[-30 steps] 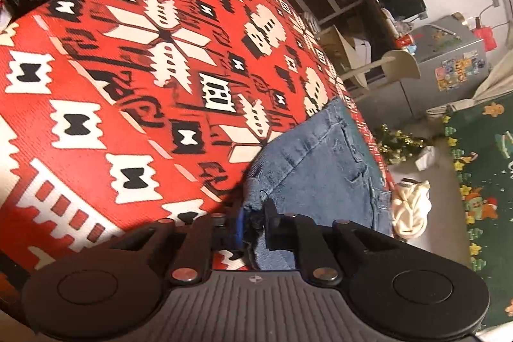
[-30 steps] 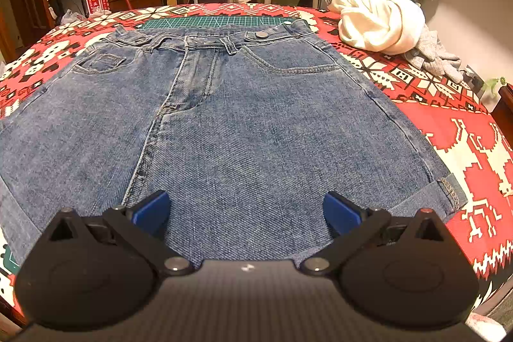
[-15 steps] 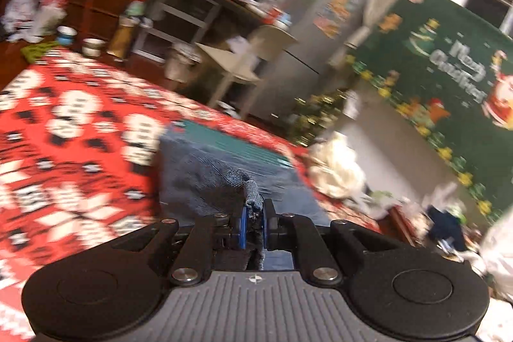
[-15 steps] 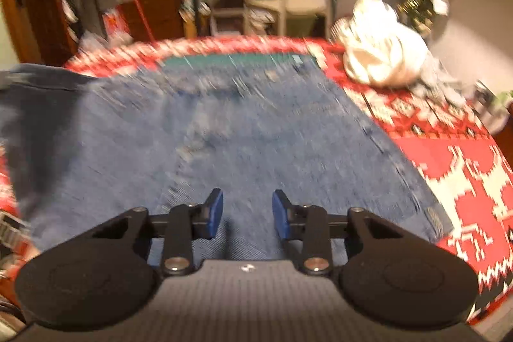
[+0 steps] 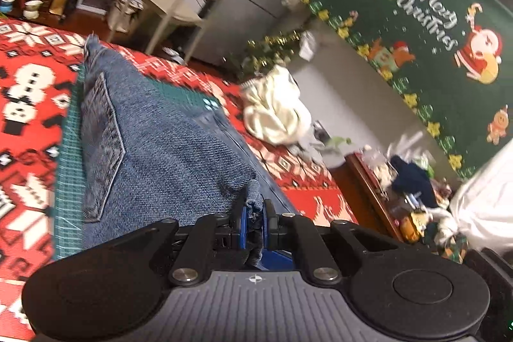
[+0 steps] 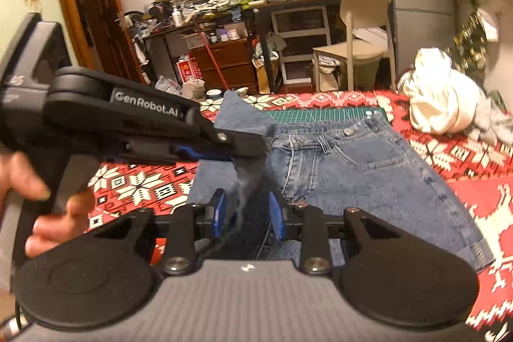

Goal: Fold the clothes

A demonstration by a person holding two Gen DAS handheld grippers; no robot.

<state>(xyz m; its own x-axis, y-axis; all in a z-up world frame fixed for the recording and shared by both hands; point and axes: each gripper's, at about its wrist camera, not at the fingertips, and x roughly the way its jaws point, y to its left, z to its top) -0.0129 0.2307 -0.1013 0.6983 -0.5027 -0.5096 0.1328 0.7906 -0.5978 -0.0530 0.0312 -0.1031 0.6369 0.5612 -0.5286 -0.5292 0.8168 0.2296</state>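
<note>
Blue denim shorts [image 6: 359, 172] lie on a red patterned cloth [image 6: 481, 201]. My left gripper [image 5: 254, 215] is shut on the hem corner of the shorts [image 5: 154, 156] and holds the left half lifted and carried over the right half; its back pocket faces up. In the right wrist view the left gripper [image 6: 253, 146] crosses in from the left with denim hanging from it. My right gripper [image 6: 247, 215] is partly open, its blue pads [image 6: 220, 212] on either side of the hanging denim, not closed on it.
A crumpled white garment [image 6: 439, 98] lies at the far right of the table [image 5: 29, 104]. A green cutting mat [image 6: 320, 116] sits under the waistband. A beige chair [image 6: 356, 44] and cluttered shelves stand behind. A dark side table [image 5: 378, 181] is at the right.
My left gripper lifted the left hem and swung it rightward over the shorts. My right gripper narrowed from wide open and moved up to the hanging denim.
</note>
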